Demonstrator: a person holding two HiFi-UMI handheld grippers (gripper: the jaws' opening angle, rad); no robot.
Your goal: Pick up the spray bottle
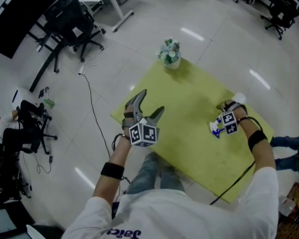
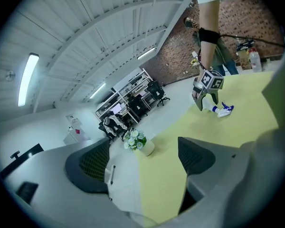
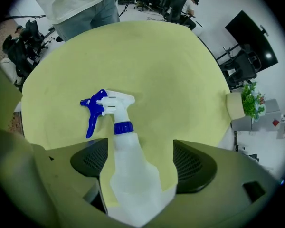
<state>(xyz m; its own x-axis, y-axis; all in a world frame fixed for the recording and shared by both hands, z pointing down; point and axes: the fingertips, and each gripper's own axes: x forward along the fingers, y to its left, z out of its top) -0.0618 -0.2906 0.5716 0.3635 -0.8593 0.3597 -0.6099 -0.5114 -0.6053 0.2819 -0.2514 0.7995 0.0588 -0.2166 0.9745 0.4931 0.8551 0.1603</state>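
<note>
- The spray bottle lay on its side on the yellow desk, over at the 3 o'clock side.
- The right gripper had its fingers spread wide, with the bottle's body between them.
- The left gripper was at the desk's 9 o'clock edge, with its fingers spread and nothing between them.
- A pot of flowers stood at the 12 o'clock corner.

The person wore a white lettered shirt, blue jeans below it, black bands past its sleeves; left gripper and right gripper bore black-and-white marker cubes
</note>
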